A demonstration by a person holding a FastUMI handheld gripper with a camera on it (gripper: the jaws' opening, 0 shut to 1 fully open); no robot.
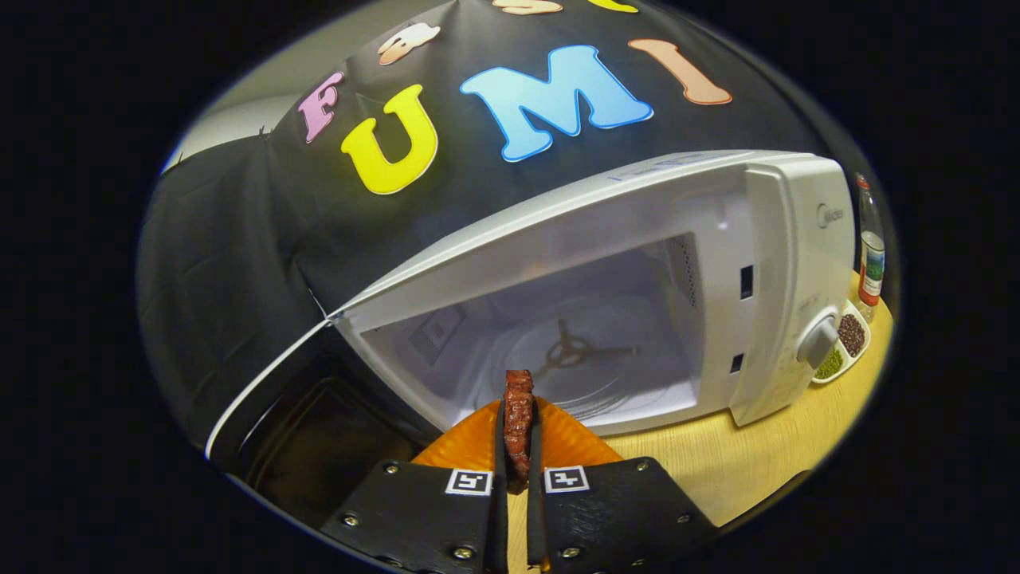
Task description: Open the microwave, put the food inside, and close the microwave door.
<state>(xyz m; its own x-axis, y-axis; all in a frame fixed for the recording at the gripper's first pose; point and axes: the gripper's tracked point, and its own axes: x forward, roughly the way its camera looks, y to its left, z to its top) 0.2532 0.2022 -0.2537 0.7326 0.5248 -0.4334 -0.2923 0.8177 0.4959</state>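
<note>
A white microwave (789,263) stands on the wooden table with its door (311,414) swung wide open to the left. Inside, the glass turntable (574,359) lies bare in the lit cavity. My gripper (518,422) is shut on a dark reddish-brown piece of food (518,418), which stands upright between the two fingers. The food hangs just in front of the cavity opening, above an orange plate (574,442) that sits on the table below the fingers.
To the right of the microwave stand a bottle (871,243) and a small white divided dish (846,343) with dark and green contents. The wooden table (741,462) extends in front of the microwave. The open door blocks the left side.
</note>
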